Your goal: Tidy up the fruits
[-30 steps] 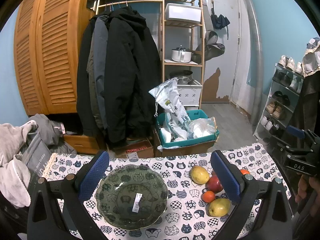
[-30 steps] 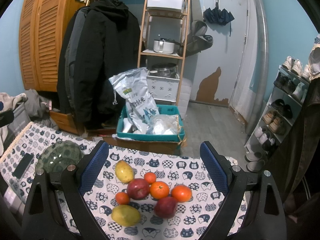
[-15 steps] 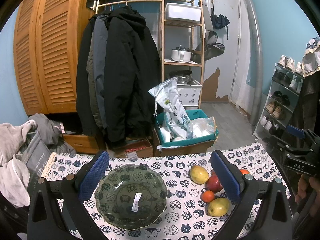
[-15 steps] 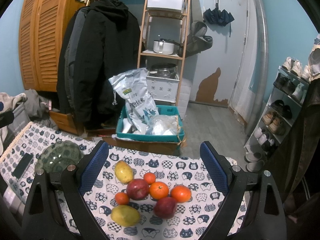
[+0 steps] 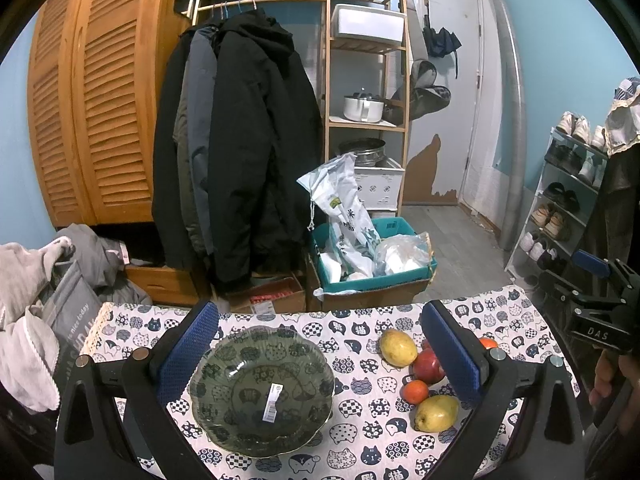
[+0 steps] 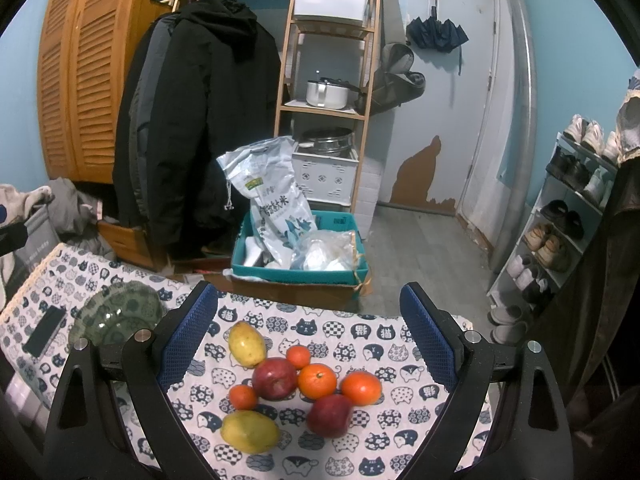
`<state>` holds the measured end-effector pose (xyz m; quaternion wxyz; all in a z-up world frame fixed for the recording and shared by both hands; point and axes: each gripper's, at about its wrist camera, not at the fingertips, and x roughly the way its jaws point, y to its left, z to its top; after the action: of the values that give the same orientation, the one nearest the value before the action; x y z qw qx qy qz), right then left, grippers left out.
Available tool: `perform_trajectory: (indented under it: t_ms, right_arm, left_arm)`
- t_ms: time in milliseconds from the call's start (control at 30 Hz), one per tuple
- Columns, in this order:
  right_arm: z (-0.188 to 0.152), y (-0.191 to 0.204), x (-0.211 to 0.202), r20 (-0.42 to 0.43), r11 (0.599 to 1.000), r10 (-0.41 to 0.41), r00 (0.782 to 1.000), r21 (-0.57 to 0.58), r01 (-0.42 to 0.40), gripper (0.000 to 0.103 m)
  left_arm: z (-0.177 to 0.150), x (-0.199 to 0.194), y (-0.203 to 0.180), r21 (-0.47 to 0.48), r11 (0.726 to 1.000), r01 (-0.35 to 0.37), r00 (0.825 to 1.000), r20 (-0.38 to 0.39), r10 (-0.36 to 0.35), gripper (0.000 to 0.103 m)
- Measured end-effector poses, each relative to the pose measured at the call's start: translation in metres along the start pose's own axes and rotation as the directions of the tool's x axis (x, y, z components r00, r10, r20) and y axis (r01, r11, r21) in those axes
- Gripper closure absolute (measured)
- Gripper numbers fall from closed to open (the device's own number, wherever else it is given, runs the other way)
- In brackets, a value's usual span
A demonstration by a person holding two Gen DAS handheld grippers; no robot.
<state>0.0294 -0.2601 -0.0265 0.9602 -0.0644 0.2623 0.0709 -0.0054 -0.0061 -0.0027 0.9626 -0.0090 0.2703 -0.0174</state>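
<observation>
A green glass bowl (image 5: 262,390) sits empty on the cat-print tablecloth (image 5: 352,432), with a white label inside. My left gripper (image 5: 320,354) is open above it. To its right lie two yellow mangoes (image 5: 398,347), a red apple (image 5: 428,366) and a small orange (image 5: 415,391). In the right wrist view my right gripper (image 6: 316,336) is open above the fruit pile: two mangoes (image 6: 247,344), two red apples (image 6: 275,378) and several oranges (image 6: 317,380). The bowl (image 6: 118,316) shows at the left there.
A black phone (image 6: 45,330) lies left of the bowl. Beyond the table's far edge stand a teal crate with bags (image 6: 300,248), hanging coats (image 5: 240,152), a wooden shelf (image 5: 364,80) and a shoe rack (image 5: 568,208). The right gripper's body (image 5: 592,312) shows at the right edge.
</observation>
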Motion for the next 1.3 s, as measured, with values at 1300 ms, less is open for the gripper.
perform_trajectory:
  t_ms: [1300]
  right_arm:
    - [-0.013, -0.034, 0.002, -0.052, 0.999, -0.034, 0.998, 0.014, 0.035, 0.012]
  left_arm:
    - [-0.006, 0.028, -0.015, -0.013, 0.999, 0.046, 0.996, -0.074, -0.046, 0.001]
